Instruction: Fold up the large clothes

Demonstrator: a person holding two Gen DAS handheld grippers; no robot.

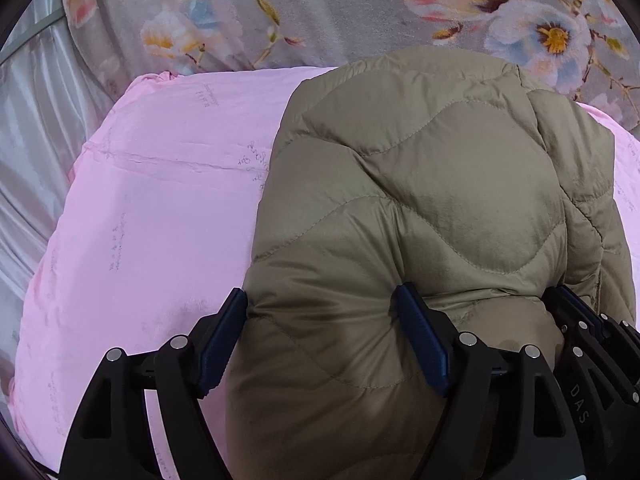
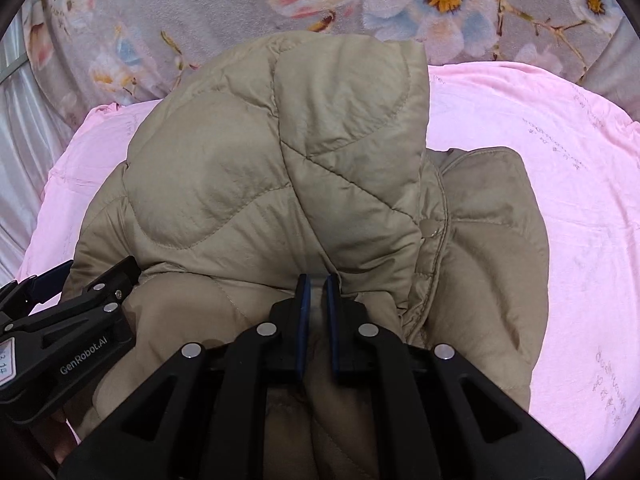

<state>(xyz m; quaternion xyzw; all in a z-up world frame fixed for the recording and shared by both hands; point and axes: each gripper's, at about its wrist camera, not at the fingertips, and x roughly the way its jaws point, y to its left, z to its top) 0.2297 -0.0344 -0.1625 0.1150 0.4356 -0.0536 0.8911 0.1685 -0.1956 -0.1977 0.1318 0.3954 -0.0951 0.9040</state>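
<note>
Puffy tan jacket (image 1: pixel 420 200) lay bundled on the pink bedding (image 1: pixel 152 200); my left gripper (image 1: pixel 324 332) straddled its edge with fingers apart, right gripper (image 2: pixel 316 308) pinched a fold. I feared slick fill slipping, undoing the fold.

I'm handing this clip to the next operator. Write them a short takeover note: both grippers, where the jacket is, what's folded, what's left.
Left gripper: open wide, its fingers straddling a puffy bulge at the near edge of the jacket, not clamped.
Right gripper: shut on a thin fold of the jacket's near edge.
The jacket is a tan quilted one, lying on the pink quilt, with the floral blanket beyond.
Done: it is already bunched into a thick bundle, one panel laid over the top.
Left: probably close the left gripper, finish the fold and flatten the bundle.
</note>
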